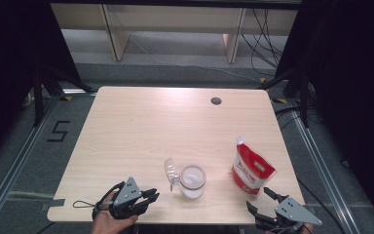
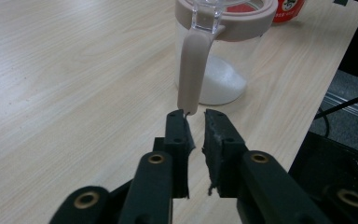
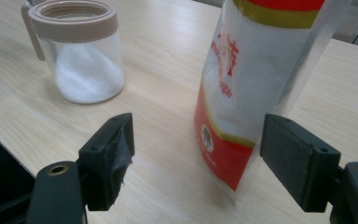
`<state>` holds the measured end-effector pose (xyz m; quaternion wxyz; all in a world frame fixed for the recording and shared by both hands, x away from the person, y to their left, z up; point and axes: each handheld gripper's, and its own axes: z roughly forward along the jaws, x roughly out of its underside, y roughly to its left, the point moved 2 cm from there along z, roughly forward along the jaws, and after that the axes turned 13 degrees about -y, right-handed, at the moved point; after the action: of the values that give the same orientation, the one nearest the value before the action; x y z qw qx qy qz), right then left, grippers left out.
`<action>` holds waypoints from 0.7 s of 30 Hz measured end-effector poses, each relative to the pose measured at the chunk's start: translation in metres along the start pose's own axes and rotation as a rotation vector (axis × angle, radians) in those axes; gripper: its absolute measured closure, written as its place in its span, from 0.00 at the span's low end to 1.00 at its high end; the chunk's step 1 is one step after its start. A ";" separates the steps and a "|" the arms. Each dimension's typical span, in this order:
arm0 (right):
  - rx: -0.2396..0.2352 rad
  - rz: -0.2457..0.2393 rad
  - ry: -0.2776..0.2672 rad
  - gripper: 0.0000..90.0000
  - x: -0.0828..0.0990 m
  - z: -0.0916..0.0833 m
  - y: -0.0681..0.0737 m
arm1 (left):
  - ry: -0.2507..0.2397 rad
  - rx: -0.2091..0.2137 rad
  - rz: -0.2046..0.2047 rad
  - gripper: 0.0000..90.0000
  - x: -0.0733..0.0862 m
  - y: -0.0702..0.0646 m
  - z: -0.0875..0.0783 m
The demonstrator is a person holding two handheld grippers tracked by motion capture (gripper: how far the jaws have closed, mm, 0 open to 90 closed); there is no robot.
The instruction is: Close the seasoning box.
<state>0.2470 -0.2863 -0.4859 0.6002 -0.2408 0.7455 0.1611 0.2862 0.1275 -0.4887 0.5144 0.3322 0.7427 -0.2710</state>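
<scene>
A glass jar [image 1: 193,181] with a beige rim holds white sugar, and its clear lid [image 1: 169,170] stands flipped open to the left. My left gripper [image 1: 152,196] lies at the table's front edge, left of the jar. Its jaws are all but shut, with only a thin gap and nothing in it. In the left gripper view, the left gripper [image 2: 196,116] points at the lower tip of the jar's beige handle [image 2: 193,70]. A red and white sugar bag [image 1: 251,170] stands upright right of the jar. My right gripper [image 1: 259,198] is open just in front of the bag [image 3: 256,70], its pads off it.
The wooden table [image 1: 141,126] has a round cable hole [image 1: 216,101] at the back right. The front edge runs close under both grippers. A thin cord loop [image 1: 80,203] lies left of the left gripper. Dark curtains and metal rails flank the table.
</scene>
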 end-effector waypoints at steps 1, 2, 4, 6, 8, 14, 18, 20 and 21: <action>-0.002 -0.001 -0.001 0.30 0.000 0.000 0.000 | -0.001 -0.002 0.004 0.90 -0.001 -0.001 0.002; -0.001 0.002 -0.006 0.30 0.000 0.001 0.000 | -0.003 0.005 0.006 0.92 -0.001 -0.002 0.002; 0.000 0.001 -0.002 0.30 0.000 0.000 0.000 | -0.018 0.005 -0.005 0.93 -0.002 -0.003 0.005; -0.002 -0.005 -0.002 0.30 0.001 0.001 -0.001 | 0.004 0.000 0.022 0.96 -0.003 -0.002 0.004; -0.003 -0.007 -0.001 0.30 0.001 0.001 0.000 | 0.004 0.003 0.019 0.97 -0.004 -0.003 0.005; -0.001 0.012 0.009 0.30 0.001 0.001 0.003 | 0.000 0.002 0.038 0.99 -0.010 -0.004 0.007; 0.001 -0.006 0.001 0.30 0.001 0.000 0.001 | -0.013 -0.001 0.027 0.99 -0.013 -0.005 0.010; 0.001 -0.010 -0.001 0.30 0.000 0.001 0.001 | -0.004 0.004 0.043 0.99 -0.015 -0.004 0.009; 0.000 -0.011 -0.001 0.30 0.000 0.001 0.001 | -0.009 0.007 0.039 0.99 -0.017 -0.005 0.011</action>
<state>0.2471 -0.2856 -0.4865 0.6014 -0.2447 0.7439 0.1581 0.2929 0.1131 -0.4760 0.5215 0.3473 0.7328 -0.2652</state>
